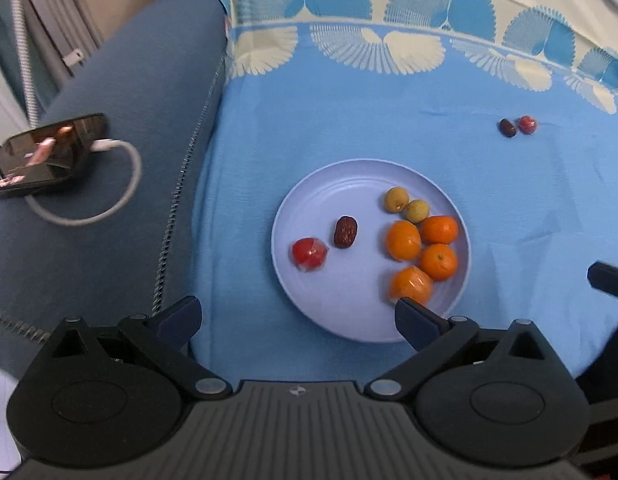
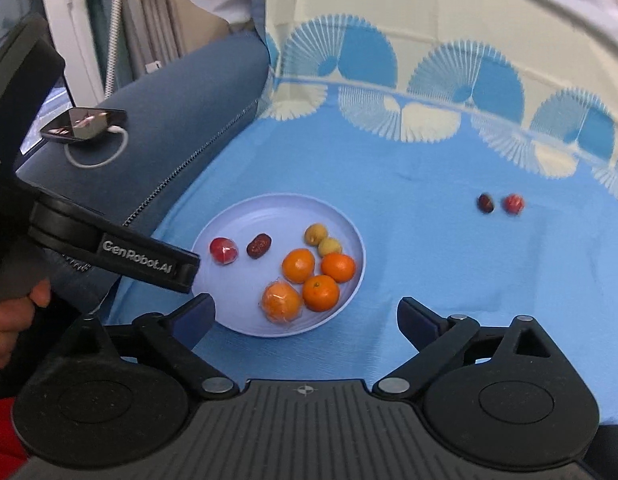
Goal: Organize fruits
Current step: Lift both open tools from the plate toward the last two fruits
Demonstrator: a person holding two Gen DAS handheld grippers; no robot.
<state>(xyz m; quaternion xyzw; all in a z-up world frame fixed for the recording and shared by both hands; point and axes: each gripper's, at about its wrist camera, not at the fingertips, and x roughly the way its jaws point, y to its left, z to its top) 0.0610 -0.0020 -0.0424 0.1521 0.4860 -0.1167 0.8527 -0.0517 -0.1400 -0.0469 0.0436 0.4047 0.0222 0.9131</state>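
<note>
Blue patterned cloth [image 1: 349, 120] bears a fruit plate [image 1: 309, 200]; both tongs [image 1: 297, 320] [image 2: 305, 316] gape wide, empty.

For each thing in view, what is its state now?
left hand-held gripper: open, empty
right hand-held gripper: open, empty
plate: holds eight fruits
four oranges: on plate, one wrapped
loose date: on cloth, off plate
loose red fruit: beside it, off plate
phone: cable plugged in
</note>
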